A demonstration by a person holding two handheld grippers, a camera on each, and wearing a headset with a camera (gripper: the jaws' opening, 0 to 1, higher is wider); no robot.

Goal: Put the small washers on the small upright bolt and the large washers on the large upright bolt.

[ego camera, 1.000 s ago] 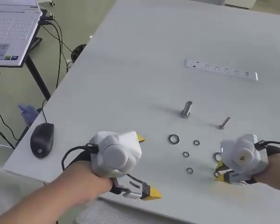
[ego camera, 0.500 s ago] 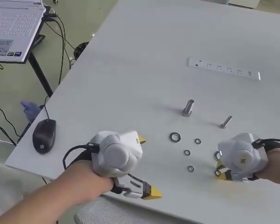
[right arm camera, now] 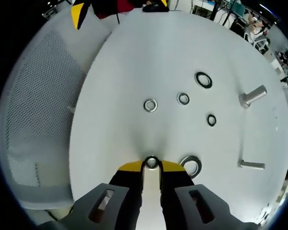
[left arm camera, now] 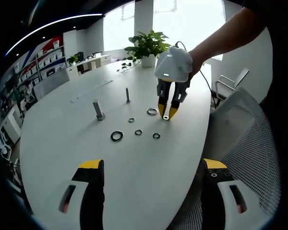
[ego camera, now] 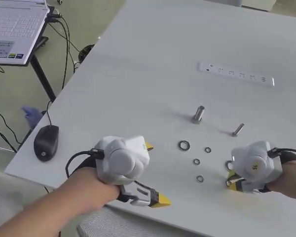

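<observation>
Metallic ring-shaped small washer (right arm camera: 152, 162) pinched between yellow fingers (right arm camera: 129, 166) of right gripper (right arm camera: 152, 166).

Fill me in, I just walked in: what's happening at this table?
A person works with a tool in each hand. The right tool is shut on a small washer low over the table, beside a large washer. The left tool hangs open near the table's edge, holding nothing. The large bolt and small bolt stand bare; other washers lie loose.
</observation>
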